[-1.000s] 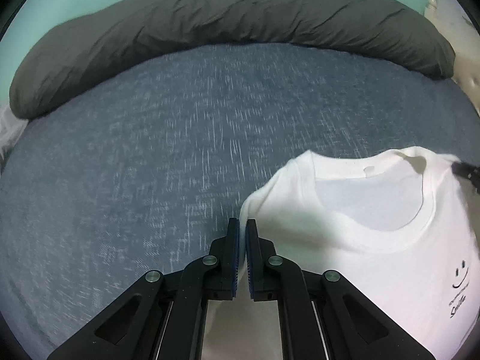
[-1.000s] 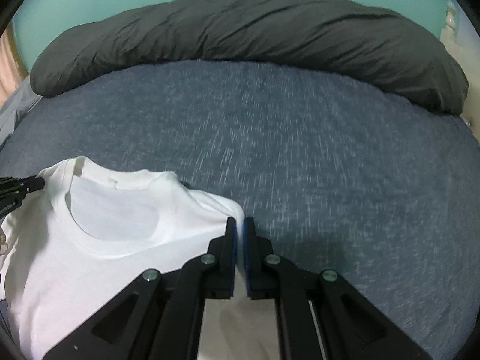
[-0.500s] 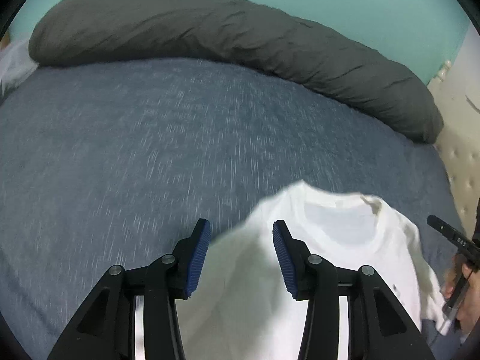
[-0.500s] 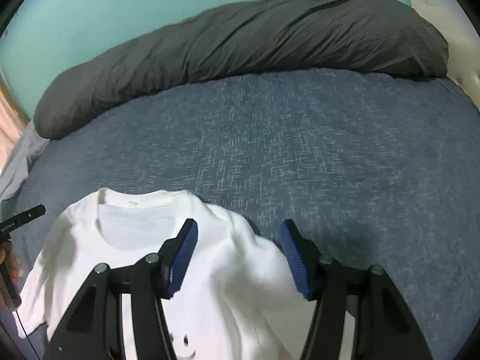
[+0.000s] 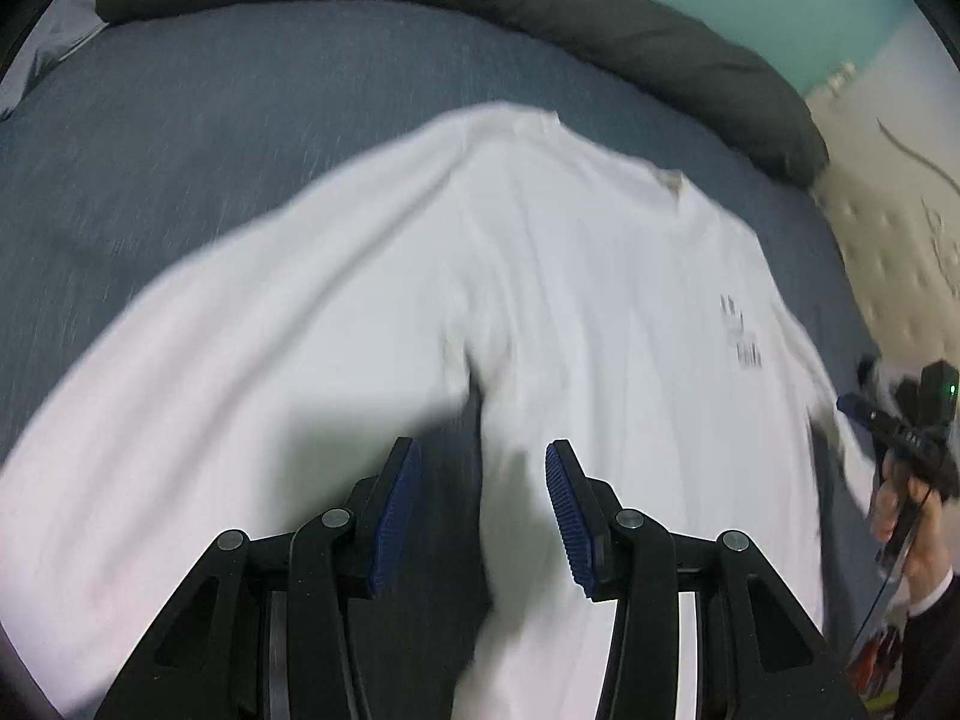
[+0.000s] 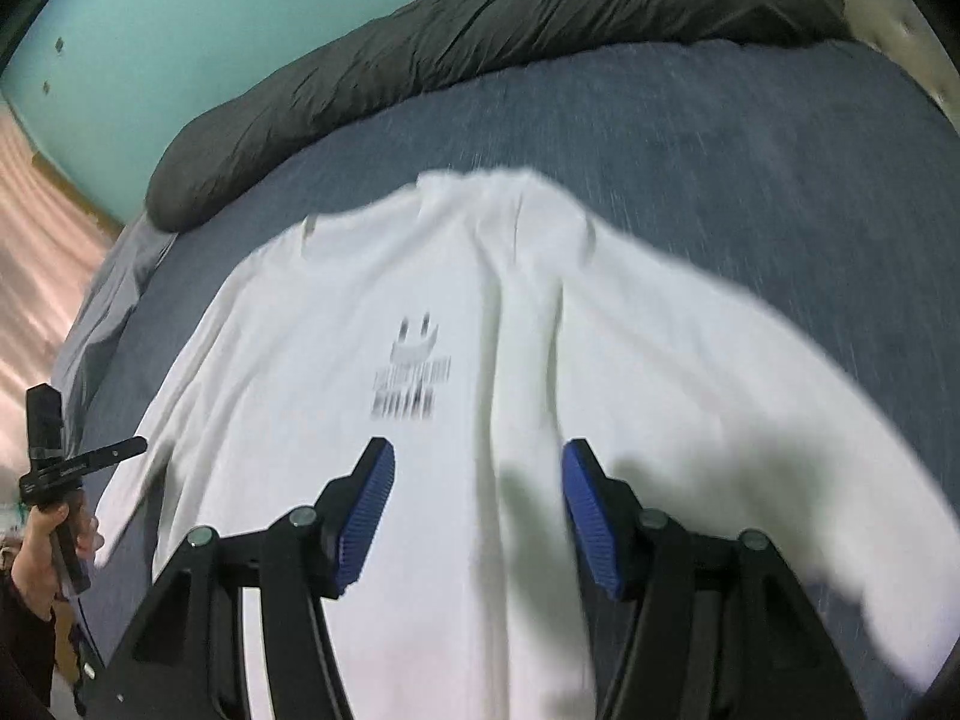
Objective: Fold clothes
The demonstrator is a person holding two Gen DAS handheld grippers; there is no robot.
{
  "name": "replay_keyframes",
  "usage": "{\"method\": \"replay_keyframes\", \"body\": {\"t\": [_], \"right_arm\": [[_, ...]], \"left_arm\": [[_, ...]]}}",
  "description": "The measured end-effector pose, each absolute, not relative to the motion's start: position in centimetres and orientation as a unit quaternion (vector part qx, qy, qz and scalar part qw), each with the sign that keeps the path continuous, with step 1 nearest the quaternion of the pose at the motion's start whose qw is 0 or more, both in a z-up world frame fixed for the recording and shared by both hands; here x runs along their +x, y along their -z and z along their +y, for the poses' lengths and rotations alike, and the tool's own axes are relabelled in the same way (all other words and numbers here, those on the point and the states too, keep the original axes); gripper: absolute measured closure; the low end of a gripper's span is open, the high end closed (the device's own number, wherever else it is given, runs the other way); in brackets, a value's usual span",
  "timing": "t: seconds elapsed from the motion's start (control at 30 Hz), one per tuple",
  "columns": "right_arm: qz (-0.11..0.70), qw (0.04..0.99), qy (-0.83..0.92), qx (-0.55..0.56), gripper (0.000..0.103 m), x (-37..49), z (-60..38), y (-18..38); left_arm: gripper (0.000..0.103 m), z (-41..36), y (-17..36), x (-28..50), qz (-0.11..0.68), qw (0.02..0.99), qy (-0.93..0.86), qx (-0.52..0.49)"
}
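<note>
- A second earlier both grippers were pressed together on the shoulders of the white T-shirt (image 5: 570, 312), one at each side of the collar; half a second earlier both sets of jaws had sprung apart.
- Now the left gripper (image 5: 483, 507) stood spread, its blue pads (image 5: 396, 510) clear of the cloth, with only bedsheet and a fold of shirt showing below the gap.
- The right gripper (image 6: 477, 516) was likewise spread and pinched nothing; the shirt lay beneath it, apart from the pads (image 6: 591, 519).
- The T-shirt itself had gone from a small bunched shape at the frame edge to filling most of both views, lying spread face up on the blue-grey bedsheet (image 5: 198, 138), collar toward the dark grey bolster (image 6: 480, 36) and the smiley print (image 6: 414, 354) uppermost. Both views were smeared with motion blur.
- From the left wrist view a sleeve ran out to the left; creases ran lengthwise down the middle.
- My reading: the laying-out step was finished and released, and the folding proper had not begun. The next grasp probably belonged on a sleeve or side edge.
</note>
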State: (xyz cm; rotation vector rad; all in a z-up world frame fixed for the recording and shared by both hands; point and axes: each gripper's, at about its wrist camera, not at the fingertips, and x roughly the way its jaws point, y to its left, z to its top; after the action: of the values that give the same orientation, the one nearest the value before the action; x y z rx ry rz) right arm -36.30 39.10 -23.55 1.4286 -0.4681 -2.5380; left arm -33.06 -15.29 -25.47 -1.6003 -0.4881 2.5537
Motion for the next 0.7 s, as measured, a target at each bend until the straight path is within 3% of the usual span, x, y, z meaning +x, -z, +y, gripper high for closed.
{"method": "replay_keyframes", "body": {"t": [0.7], "right_arm": [[-0.226,0.091,0.82,0.518,0.043,-16.5,41.2,24.1]], "left_arm": [[0.055,-13.4,24.4,-16.0,-0.16,0.034,-0.818,-0.552]]}}
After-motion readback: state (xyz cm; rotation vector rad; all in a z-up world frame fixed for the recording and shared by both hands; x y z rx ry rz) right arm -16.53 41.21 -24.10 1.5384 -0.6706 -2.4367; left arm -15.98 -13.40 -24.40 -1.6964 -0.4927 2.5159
